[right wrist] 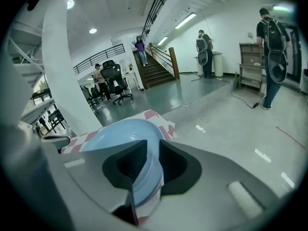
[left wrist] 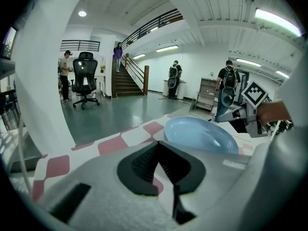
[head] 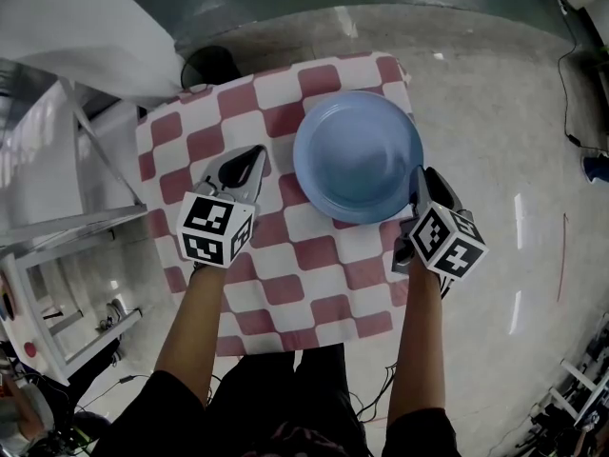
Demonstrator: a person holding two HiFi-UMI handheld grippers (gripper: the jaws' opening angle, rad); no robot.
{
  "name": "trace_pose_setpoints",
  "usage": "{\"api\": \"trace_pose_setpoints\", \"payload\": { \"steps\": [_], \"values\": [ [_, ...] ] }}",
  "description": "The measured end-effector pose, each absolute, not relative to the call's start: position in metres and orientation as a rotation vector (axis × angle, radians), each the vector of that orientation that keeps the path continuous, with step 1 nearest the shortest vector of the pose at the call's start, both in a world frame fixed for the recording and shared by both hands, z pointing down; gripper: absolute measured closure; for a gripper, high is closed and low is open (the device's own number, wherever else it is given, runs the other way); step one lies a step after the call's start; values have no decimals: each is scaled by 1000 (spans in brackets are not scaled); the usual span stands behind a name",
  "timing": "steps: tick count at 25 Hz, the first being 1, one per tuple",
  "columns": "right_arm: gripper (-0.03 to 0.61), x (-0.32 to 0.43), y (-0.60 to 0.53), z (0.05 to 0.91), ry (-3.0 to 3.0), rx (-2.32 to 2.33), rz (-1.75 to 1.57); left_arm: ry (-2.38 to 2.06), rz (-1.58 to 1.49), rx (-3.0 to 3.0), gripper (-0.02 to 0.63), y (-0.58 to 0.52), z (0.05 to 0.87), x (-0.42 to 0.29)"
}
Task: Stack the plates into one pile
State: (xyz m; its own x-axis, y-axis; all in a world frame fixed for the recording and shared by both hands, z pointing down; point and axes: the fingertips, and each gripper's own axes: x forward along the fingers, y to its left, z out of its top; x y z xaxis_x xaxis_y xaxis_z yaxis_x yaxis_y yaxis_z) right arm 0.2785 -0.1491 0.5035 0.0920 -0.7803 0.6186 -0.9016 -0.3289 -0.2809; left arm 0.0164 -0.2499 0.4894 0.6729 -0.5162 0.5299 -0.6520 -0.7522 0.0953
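A light blue plate lies on the red-and-white checked cloth, toward the table's far right. Whether more than one plate lies in that spot I cannot tell. My right gripper is at the plate's right rim. In the right gripper view the plate's rim runs between the jaws of my right gripper, which stand apart around it. My left gripper hovers over the cloth just left of the plate, shut and empty. In the left gripper view the plate shows beyond my left gripper.
The table's right edge runs close beside the right gripper, with grey floor beyond. A white metal frame stands at the left. A dark round object sits behind the table. An office chair and several people stand far off.
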Motion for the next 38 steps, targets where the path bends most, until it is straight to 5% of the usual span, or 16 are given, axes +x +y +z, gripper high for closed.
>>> {"api": "trace_pose_setpoints", "payload": {
  "steps": [3, 38],
  "values": [
    [573, 275, -147, 494, -1741, 2189, 988, -939, 693, 2615, 618, -246, 485, 17],
    [570, 213, -53, 327, -2283, 2097, 599, -1204, 451, 2669, 618, -143, 336, -5]
  ]
}}
